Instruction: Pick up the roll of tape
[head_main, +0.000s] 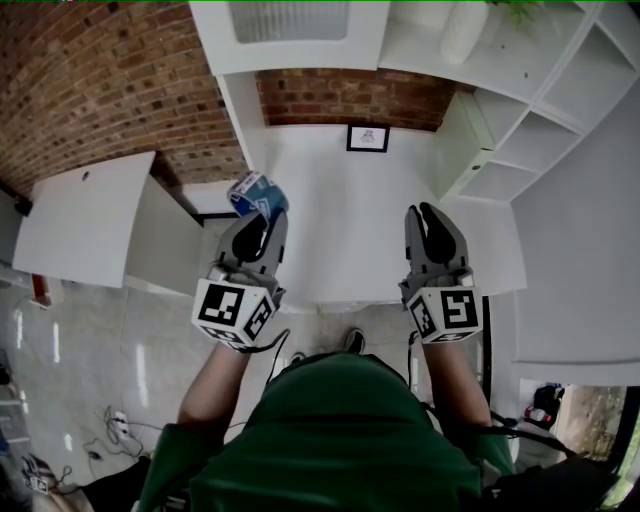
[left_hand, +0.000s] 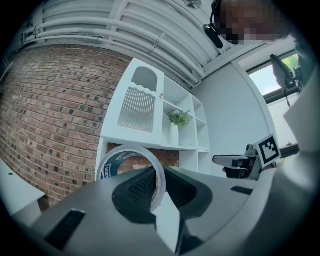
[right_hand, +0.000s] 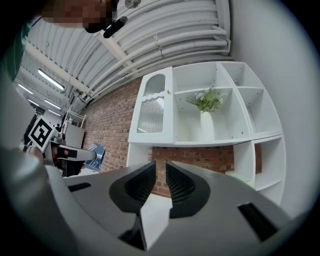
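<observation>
The roll of tape (head_main: 257, 194), a whitish ring with a blue printed core, is held up in the air over the left edge of the white table (head_main: 350, 230). My left gripper (head_main: 262, 222) is shut on the roll's wall, one pad inside the ring and one outside. The left gripper view shows the tape (left_hand: 112, 162) standing upright to the left of the left gripper (left_hand: 159, 182). My right gripper (head_main: 430, 215) hovers level beside it, jaws close together with nothing between them. The right gripper view shows the right gripper (right_hand: 160, 175) empty, with the tape (right_hand: 97, 152) far to the left.
A small framed picture (head_main: 368, 138) leans on the brick wall behind the table. A white shelf unit (head_main: 540, 110) stands at the right, with a vase and plant (right_hand: 206, 117) on it. Another white table (head_main: 80, 215) is at the left, and cables (head_main: 110, 425) lie on the floor.
</observation>
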